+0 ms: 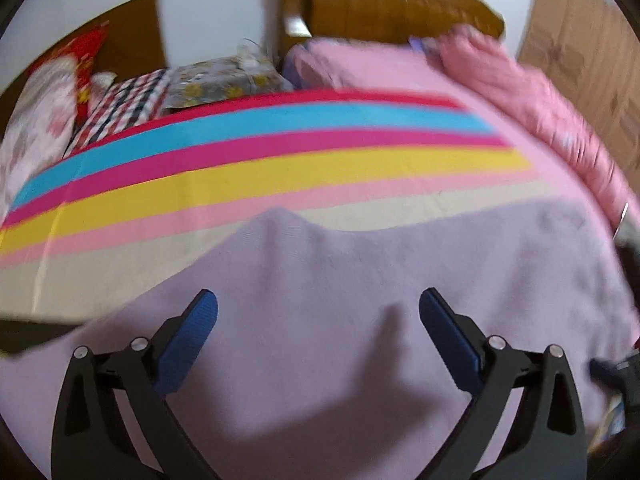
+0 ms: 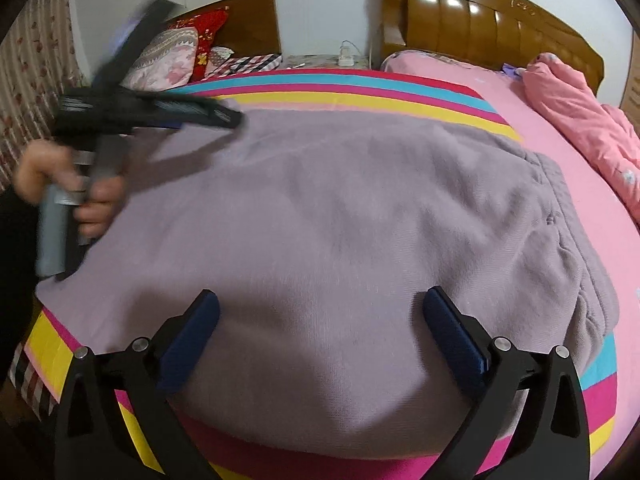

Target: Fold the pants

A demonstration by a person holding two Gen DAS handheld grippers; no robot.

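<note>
Lilac pants lie spread flat on the striped bed, with the elastic waistband at the right. They also fill the lower half of the left wrist view. My right gripper is open and empty, just above the pants' near edge. My left gripper is open and empty over the pants. It shows blurred in the right wrist view, held by a hand at the far left edge of the pants.
The bed has a striped sheet and a pink sheet. A pink quilt is bunched at the right. Pillows lie at the far left. A wooden headboard and a bedside table stand behind.
</note>
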